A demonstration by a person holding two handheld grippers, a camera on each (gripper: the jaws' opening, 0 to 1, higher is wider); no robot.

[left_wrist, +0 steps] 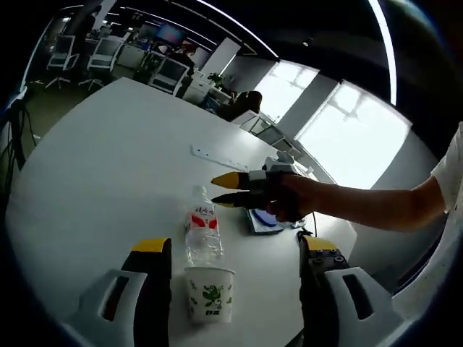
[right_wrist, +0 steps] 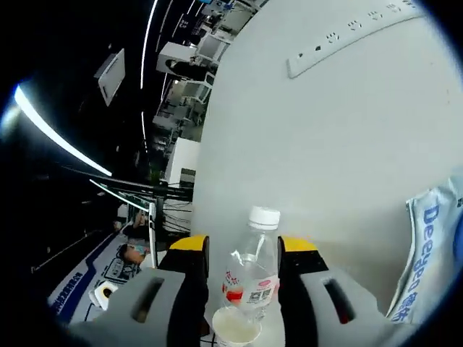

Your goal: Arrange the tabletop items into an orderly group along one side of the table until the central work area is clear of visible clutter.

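Note:
A clear water bottle point(left_wrist: 202, 233) with a red label and white cap stands on the white table point(left_wrist: 108, 173). A paper cup point(left_wrist: 210, 293) with a leaf print stands just in front of it. My left gripper point(left_wrist: 235, 244) is open, its yellow-tipped jaws wide on either side of the cup and bottle, touching neither. A hand holds my right gripper point(left_wrist: 226, 190) close beside the bottle's cap, jaws slightly apart. In the right gripper view the bottle point(right_wrist: 253, 271) stands just beyond my right gripper point(right_wrist: 244, 246), which is open, with the cup point(right_wrist: 235, 327) below it.
A white power strip point(left_wrist: 217, 155) lies farther out on the table, also in the right gripper view point(right_wrist: 354, 36). A blue-and-white packet point(left_wrist: 262, 220) lies beside the bottle point(right_wrist: 427, 253). Office chairs point(left_wrist: 170, 72) stand past the far edge.

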